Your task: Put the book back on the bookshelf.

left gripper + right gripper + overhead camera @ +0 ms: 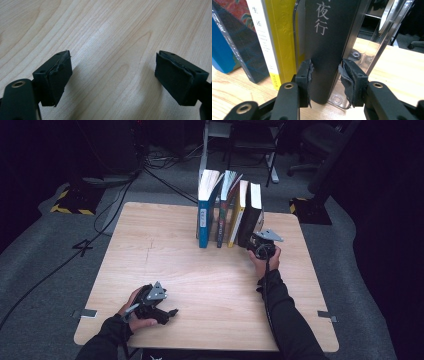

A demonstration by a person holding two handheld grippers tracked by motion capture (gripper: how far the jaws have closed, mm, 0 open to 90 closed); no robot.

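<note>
- High view: four books are standing upright in a row at the far middle of the worktop (200, 285), spines facing the person.
- From left to right they are the blue book (204, 215), a dark book (223, 210), the yellow book (238, 212) and the black book (253, 212).
- The black book is sitting at the right end of the row, leaning slightly against the yellow one.
- The right gripper (257, 246) is reaching to the foot of the black book's spine, with the person's right hand (265, 262) behind it.
- The left gripper (167, 312) is lying low near the front left of the worktop, well apart from the books, in the left hand (135, 315).
- Left gripper view: the left gripper (112, 82) is standing spread wide, with nothing but bare worktop (107, 30) between its pads.
- Right gripper view: the right gripper (325, 82) is straddling the lower spine of the black book (327, 45).
- Its left pad is touching the spine; the right pad is sitting just beside the book's right edge, and I cannot tell whether it is pressing.
- A clear plastic bookend (362, 50) is standing against the black book's right side, its foot on the worktop (397, 65).
- The yellow book (279, 37) is standing just left of the black one, with the blue book (222, 52) farther left.
</note>
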